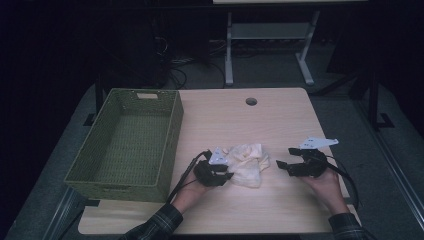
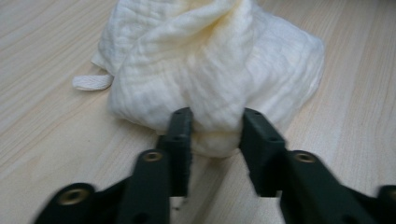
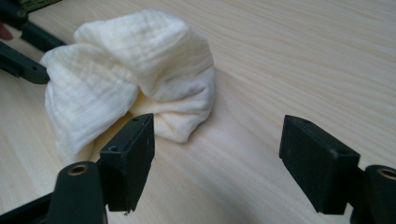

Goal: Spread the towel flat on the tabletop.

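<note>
The worktop point(image 1: 280, 200), of pale wood grain, is seen from the high view with a green woven basket point(image 1: 167, 145) standing on its left part; the basket is observed to be without contents. A crumpled cream cloth point(image 1: 246, 162) is lying on the worktop near the middle, right of the basket and apart from it.

The left gripper point(image 1: 220, 176) is held at the near-left edge of the cloth. In the left gripper view its jaws are set narrow, with a fold of the cloth point(image 2: 210, 70) bulging between them; the pads are seen touching the fabric, so a pinch is judged to be in place, though the cloth is not lifted and rests on the worktop.

The right gripper point(image 1: 285, 166) is held to the right of the cloth, just beside it and not touching. In the right gripper view its jaws are spread wide, with bare worktop between them and the cloth point(image 3: 135, 88) ahead and to the left.

Progress judged: early. A first grip on the cloth appears made by the left side only; lifting and any transfer toward the basket are not yet done.
</note>
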Motion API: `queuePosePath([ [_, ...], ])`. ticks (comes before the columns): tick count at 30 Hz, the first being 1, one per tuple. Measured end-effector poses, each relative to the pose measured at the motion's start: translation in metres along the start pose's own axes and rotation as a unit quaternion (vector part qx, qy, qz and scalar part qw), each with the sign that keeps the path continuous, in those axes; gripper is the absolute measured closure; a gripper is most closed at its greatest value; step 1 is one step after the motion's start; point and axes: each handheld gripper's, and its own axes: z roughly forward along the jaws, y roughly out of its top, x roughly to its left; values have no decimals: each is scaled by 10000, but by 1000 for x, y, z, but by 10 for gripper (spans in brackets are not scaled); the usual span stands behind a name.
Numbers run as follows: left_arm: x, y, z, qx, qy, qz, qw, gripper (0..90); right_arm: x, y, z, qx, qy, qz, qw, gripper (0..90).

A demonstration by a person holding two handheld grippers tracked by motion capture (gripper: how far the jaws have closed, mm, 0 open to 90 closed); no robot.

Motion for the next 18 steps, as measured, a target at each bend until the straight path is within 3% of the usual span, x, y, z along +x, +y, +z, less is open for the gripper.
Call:
queuePosePath([
  [2,1,1,-1,-7,-26,-37,10000,814,0,3,4,1,3,-15,10000,272],
  [4,1,2,-5,-23,19,-84,10000,849,0,6,6,-11,6,-30,10000,284],
  [9,0,1,-23,-190,51,-217,9996,853,-4,10,13,-6,3,14,10000,314],
  [18,-4,-7,-33,-166,31,-320,9993,853,-4,13,39,128,225,63,9996,482],
])
